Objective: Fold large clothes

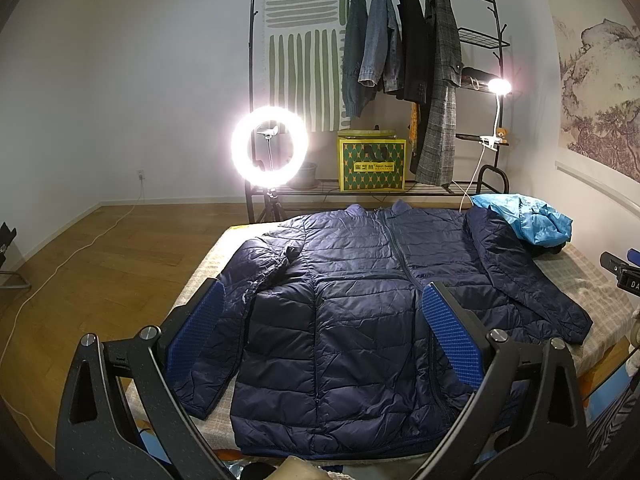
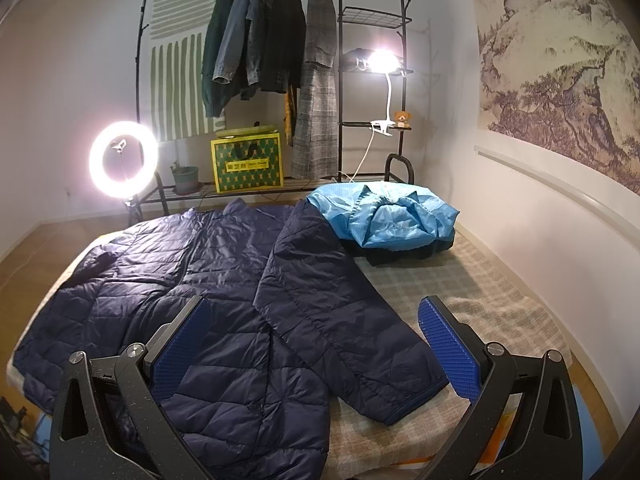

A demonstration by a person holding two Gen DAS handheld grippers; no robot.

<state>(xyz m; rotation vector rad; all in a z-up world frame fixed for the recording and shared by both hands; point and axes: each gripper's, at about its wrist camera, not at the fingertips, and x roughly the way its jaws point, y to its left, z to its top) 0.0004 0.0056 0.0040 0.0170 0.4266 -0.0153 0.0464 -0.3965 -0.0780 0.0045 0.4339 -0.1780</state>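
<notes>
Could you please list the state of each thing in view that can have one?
Navy jacket: spread flat, zipped, unfolded.
Its right sleeve: lying out diagonally.
Blue jacket: crumpled in a heap.
Ring light: on.
Clip lamp: on.
Left gripper: open, empty.
Right gripper: open, empty.
Hanging coats: on the rack.

A home bedroom: bed (image 2: 500, 280), clothes rack (image 2: 340, 80) (coats hanging), wall mural (image 2: 560, 80).
</notes>
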